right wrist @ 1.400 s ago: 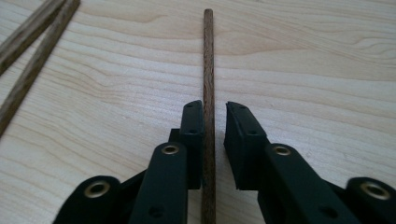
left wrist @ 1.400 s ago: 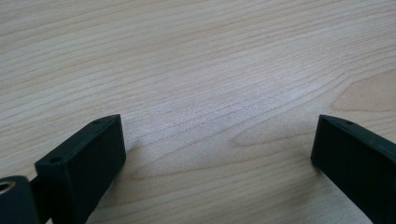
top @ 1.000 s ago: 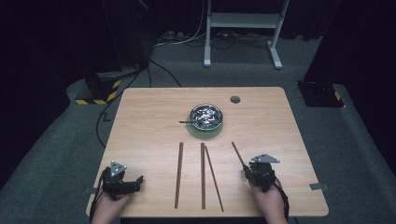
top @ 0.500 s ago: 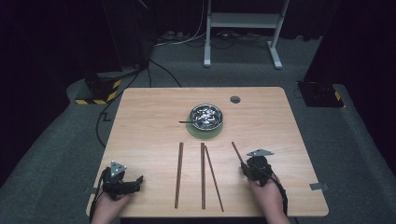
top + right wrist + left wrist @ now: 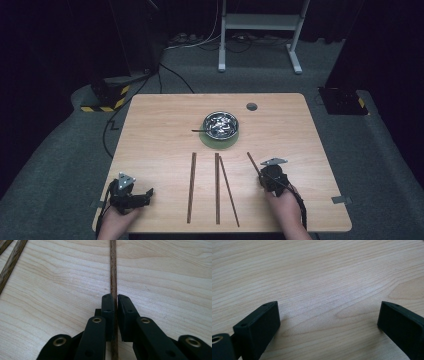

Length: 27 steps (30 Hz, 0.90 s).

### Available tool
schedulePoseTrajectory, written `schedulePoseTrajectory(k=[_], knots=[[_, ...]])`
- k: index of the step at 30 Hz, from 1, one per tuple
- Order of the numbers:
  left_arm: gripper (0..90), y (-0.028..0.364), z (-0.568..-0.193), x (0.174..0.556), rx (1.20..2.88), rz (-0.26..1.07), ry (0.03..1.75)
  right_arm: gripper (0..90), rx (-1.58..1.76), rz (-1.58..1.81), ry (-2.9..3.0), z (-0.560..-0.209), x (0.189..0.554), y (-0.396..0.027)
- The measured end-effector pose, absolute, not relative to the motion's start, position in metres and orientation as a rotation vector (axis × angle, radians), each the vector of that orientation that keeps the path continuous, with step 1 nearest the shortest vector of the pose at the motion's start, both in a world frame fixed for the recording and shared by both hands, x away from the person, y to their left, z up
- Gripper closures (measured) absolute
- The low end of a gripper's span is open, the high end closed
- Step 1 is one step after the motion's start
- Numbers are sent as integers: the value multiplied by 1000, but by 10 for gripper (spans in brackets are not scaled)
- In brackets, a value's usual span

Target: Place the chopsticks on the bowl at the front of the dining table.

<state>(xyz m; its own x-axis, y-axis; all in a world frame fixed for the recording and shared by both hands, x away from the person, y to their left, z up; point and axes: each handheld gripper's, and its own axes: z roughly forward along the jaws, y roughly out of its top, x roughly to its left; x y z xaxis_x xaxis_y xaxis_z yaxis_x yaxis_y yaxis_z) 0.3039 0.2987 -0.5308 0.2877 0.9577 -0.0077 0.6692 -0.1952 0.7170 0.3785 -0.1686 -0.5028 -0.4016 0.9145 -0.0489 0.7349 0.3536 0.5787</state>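
Observation:
Several dark wooden chopsticks lie on the table. My right gripper [image 5: 264, 176] [image 5: 114, 300] is shut on one chopstick [image 5: 113, 272] [image 5: 252, 162], which runs forward between the jaws and lies low over the wood. Three more chopsticks rest left of it: one [image 5: 191, 186], one [image 5: 217, 187] and a slanted one [image 5: 228, 191]. A metal bowl [image 5: 220, 124] sits on a green coaster farther back, with a thin utensil sticking out to its left. My left gripper [image 5: 145, 196] [image 5: 329, 320] stands open at the near left corner with bare wood between its jaws.
The wooden table [image 5: 160, 135] has a round grommet hole [image 5: 251, 106] at the back right. Beyond it are grey carpet, cables and a white stand's legs [image 5: 295, 60]. A black-and-yellow box [image 5: 102, 95] sits on the floor at the left.
My right gripper has shifted slightly forward and left along the chopstick it holds. The left gripper has stayed put.

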Motion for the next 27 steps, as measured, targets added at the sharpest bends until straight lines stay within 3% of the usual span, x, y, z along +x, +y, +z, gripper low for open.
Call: schedulePoseTrajectory(k=[27], knots=[[54,298,-531,304,1946,601,1441,839,1341,842,2191,-455,384,-158]])
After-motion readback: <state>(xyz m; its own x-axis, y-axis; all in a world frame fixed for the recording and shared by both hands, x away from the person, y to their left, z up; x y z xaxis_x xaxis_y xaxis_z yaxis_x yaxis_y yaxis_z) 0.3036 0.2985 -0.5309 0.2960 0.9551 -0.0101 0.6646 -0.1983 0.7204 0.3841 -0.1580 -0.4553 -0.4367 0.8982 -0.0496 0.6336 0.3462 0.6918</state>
